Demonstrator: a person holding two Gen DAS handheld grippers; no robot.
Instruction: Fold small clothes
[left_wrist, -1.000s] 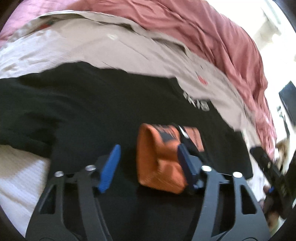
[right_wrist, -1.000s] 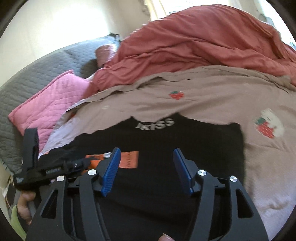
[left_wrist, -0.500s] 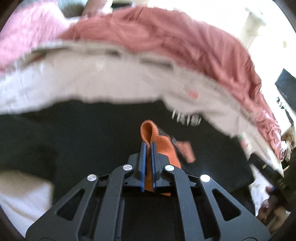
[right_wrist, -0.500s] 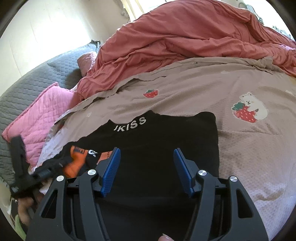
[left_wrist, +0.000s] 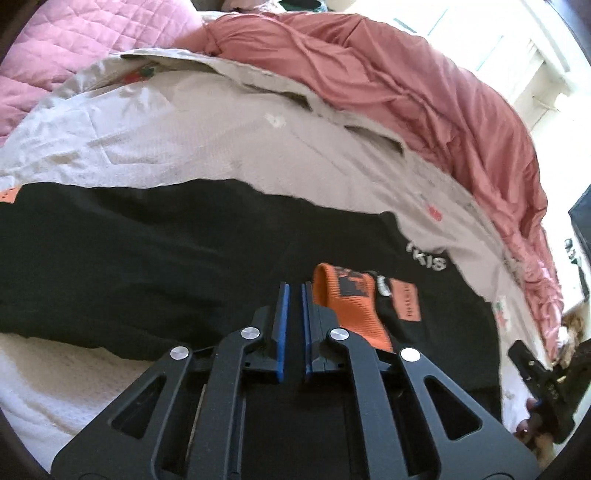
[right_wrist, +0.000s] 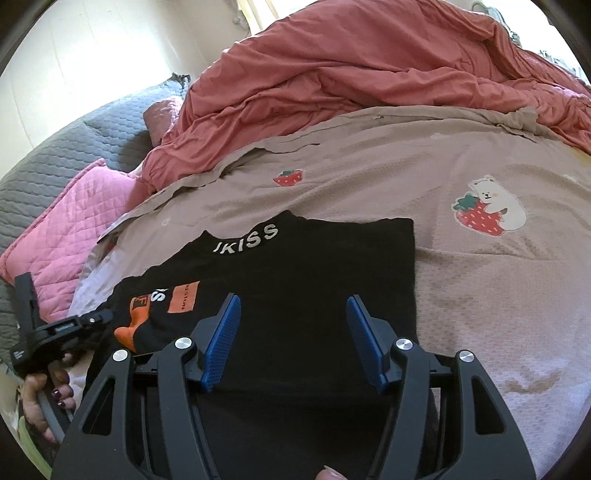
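With left tongs (left_wrist: 294, 287) clenched beside the orange cuff (left_wrist: 343, 306) and right tongs (right_wrist: 293, 297) released above the shirt (right_wrist: 314, 258), I fear a thin pinch slips, dropping the cuff.

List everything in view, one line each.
black top: 1, black with white collar lettering, spread on the sheet
orange cuff: 1, orange, lying on the top beside the left fingers
orange patch: 1, orange rectangle, on the top near the cuff
sheet: 1, beige with strawberry and bear prints, under the top
duvet: 1, rust red, bunched behind the sheet
pillow: 1, pink quilted, left of the sheet
quilted cover: 1, grey, behind the pillow
left gripper: 1, black with blue fingers, shut, over the top
right gripper: 1, black with blue fingers, open, over the top
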